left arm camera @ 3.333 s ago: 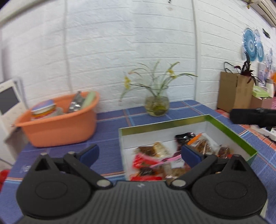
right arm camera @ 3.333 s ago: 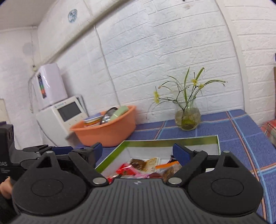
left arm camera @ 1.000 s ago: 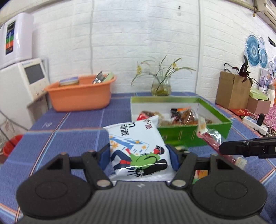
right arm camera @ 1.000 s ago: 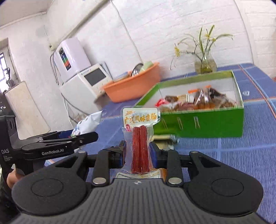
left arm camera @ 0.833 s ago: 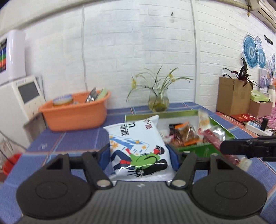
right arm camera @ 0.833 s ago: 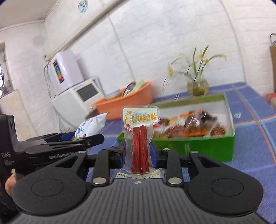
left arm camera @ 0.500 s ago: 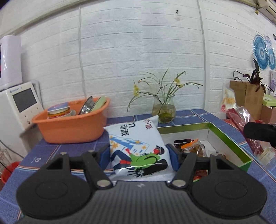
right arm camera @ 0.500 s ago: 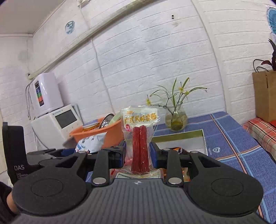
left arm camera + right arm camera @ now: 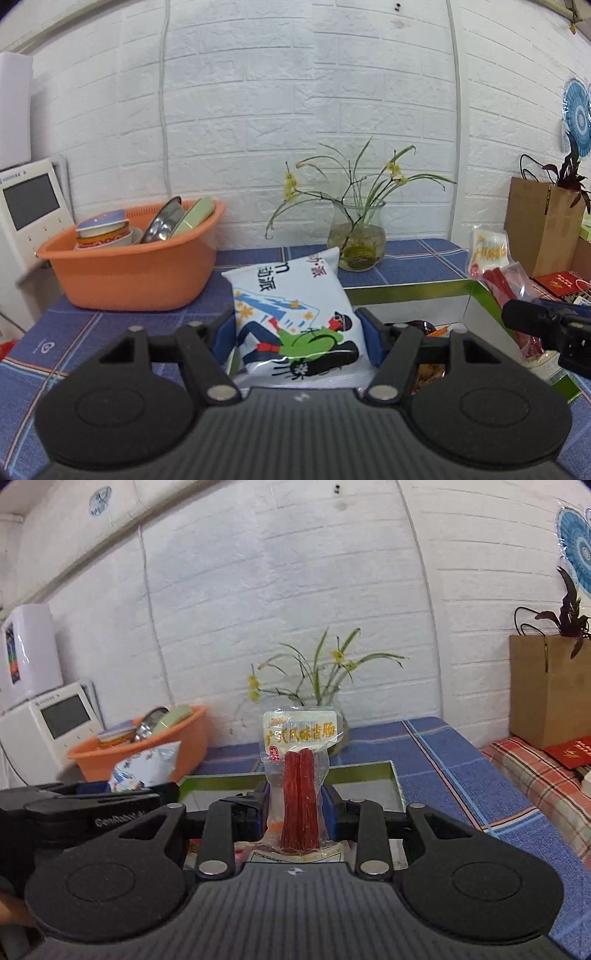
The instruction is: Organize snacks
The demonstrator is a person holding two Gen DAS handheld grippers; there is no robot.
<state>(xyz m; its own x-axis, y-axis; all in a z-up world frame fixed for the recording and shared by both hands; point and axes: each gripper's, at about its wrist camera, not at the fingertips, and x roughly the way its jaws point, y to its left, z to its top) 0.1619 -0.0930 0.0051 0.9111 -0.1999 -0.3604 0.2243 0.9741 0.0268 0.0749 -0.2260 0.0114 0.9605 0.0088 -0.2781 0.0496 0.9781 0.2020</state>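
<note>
My left gripper (image 9: 297,338) is shut on a white snack bag (image 9: 291,314) with a cartoon figure and holds it above the near left part of the green snack box (image 9: 410,287). My right gripper (image 9: 297,808) is shut on a clear sausage pack (image 9: 301,775) with two red sticks, held upright over the same box (image 9: 362,768). The sausage pack (image 9: 495,269) and the right gripper show at the right edge of the left wrist view. The snack bag (image 9: 146,762) and the left gripper show at the left of the right wrist view. Snacks lie inside the box, mostly hidden.
An orange basin (image 9: 129,269) with bowls stands at the back left on the blue checked tablecloth (image 9: 74,332). A glass vase of flowers (image 9: 356,240) stands behind the box. A brown paper bag (image 9: 539,229) with a plant is at the right. A white appliance (image 9: 51,720) is at the left.
Both grippers, open and empty over the box 3.3 s ago, now hold snacks. In the last second both moved forward and rose over the box, which now lies beneath them.
</note>
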